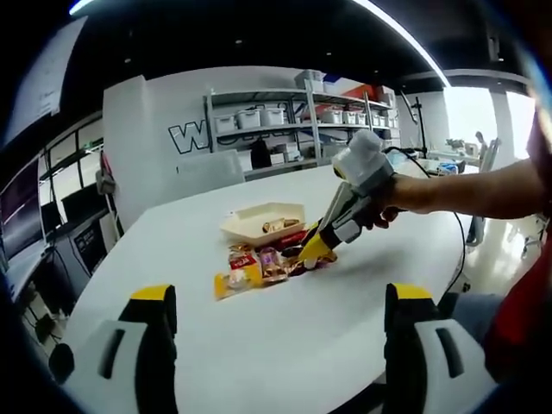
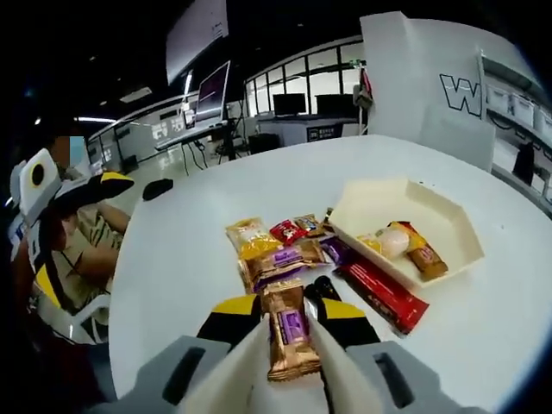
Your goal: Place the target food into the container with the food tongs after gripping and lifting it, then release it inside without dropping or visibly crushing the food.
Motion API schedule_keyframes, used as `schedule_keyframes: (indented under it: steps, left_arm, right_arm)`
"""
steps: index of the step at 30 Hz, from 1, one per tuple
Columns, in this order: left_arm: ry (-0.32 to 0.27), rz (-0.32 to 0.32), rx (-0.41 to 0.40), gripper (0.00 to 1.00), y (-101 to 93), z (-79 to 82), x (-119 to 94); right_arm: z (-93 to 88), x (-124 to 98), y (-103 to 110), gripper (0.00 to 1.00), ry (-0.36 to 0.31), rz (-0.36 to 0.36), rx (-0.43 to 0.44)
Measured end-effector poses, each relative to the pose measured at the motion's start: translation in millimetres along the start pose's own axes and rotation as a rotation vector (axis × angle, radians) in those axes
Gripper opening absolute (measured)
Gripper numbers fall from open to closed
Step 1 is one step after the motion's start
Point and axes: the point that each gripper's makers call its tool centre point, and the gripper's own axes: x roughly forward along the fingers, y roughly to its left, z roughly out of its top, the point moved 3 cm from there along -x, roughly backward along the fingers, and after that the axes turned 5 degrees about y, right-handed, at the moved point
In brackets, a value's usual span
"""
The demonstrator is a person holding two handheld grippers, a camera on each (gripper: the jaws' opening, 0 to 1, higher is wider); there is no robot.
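My right gripper (image 2: pixel 289 310) is shut on cream food tongs (image 2: pixel 250 362), and the tong blades pinch a gold snack packet with a purple label (image 2: pixel 287 332) just above the table, near the snack pile (image 2: pixel 280 250). The cream container (image 2: pixel 448 216) lies to the right with several foods inside. In the left gripper view, a hand holds the right gripper (image 1: pixel 321 246) with its tongs down at the snack pile (image 1: pixel 254 267), just in front of the container (image 1: pixel 250 226). My left gripper (image 1: pixel 281 297) stands open with nothing between its jaws, well back from the pile.
A long red bar (image 2: pixel 384 297) lies beside the container. The round white table (image 1: pixel 285 345) has bare room in front of the pile. A seated person (image 2: pixel 86 241) holds the left gripper (image 2: pixel 86 194) at the table's edge. Shelves with bins (image 1: pixel 285 121) stand behind.
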Motion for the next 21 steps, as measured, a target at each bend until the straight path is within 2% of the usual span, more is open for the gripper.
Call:
schedule_keyframes:
  steps: [10, 21]
  left_arm:
    - [-0.005, -0.008, 0.005, 0.98, -4.8, 2.9, 1]
    - [-0.017, -0.021, 0.01, 0.98, -10.1, 8.3, 4]
  right_arm:
    - [12.4, -19, 1, 0.2, -0.046, -0.023, -0.02]
    - [26.0, -43, -12, 0.21, -0.105, -0.063, -0.022]
